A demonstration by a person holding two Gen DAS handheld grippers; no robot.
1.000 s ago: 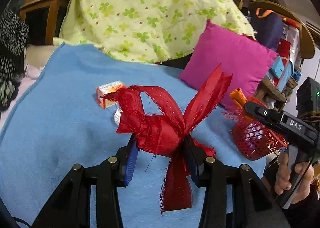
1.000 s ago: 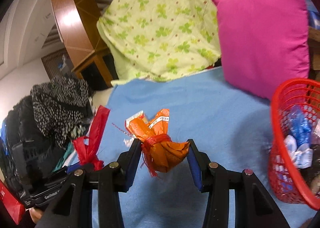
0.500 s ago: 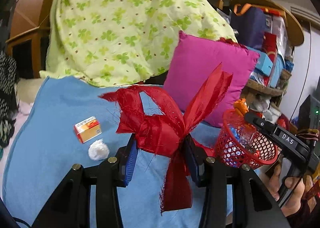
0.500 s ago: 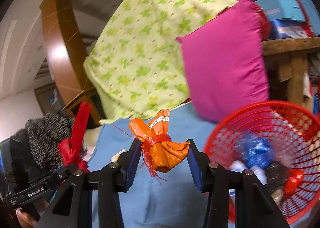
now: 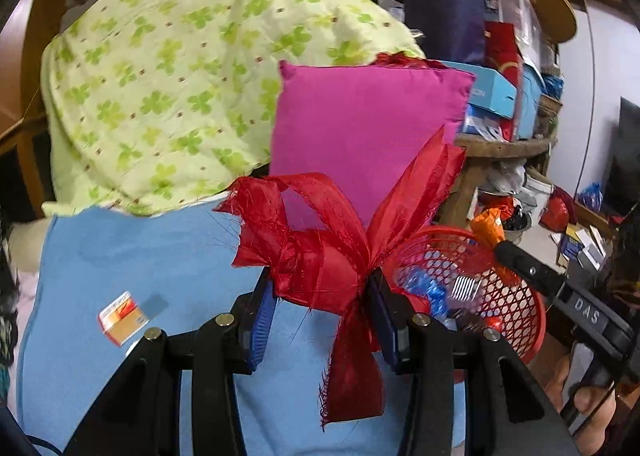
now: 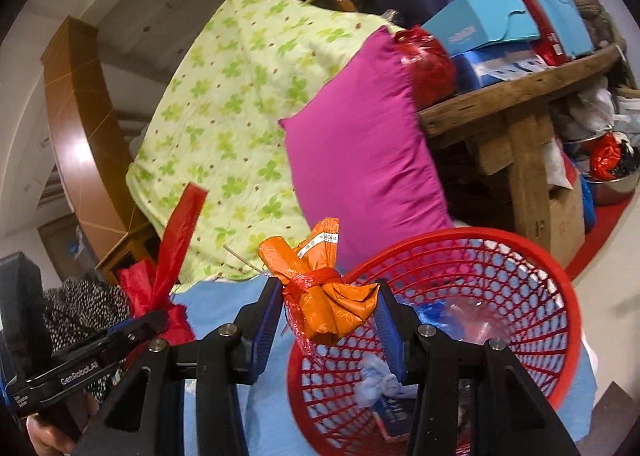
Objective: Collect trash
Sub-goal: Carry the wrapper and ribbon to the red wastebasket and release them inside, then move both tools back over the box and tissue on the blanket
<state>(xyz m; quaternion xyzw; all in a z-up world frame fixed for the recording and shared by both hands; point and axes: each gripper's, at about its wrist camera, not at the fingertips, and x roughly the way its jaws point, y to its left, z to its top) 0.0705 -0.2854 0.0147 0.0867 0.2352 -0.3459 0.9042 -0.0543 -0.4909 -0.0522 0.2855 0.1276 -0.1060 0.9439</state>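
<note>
Left wrist view: the left gripper (image 5: pixel 322 306) has its 2 blue-padded jaws pinching a frayed red fabric ribbon bow (image 5: pixel 340 240), whose tail hangs down between the black fingers above the light blue bedsheet (image 5: pixel 132 256). Just right of the bow stands a round red plastic mesh basket (image 5: pixel 516 304) holding blue and clear wrappers. A small orange-and-white cardboard box (image 5: pixel 122 318) lies on the sheet to the left, well apart from the basket. Behind are a magenta square cushion (image 5: pixel 360 127) and a pale green clover-print quilt (image 5: pixel 180 75). At the far right the right gripper (image 5: pixel 506 246) reaches in over the basket rim. In the right wrist view, that gripper's (image 6: pixel 326 314) 2 jaws are closed on an orange crumpled wrapper bundle tied with red netting (image 6: pixel 328 296), held above the near-left rim of the basket (image 6: pixel 560 296), which contains a pale blue crumpled tissue (image 6: pixel 376 382) and other scraps. The left gripper (image 6: pixel 160 322) with its bow (image 6: pixel 168 256) shows at the lower left, beside a cluttered wooden table (image 6: pixel 512 95).
</note>
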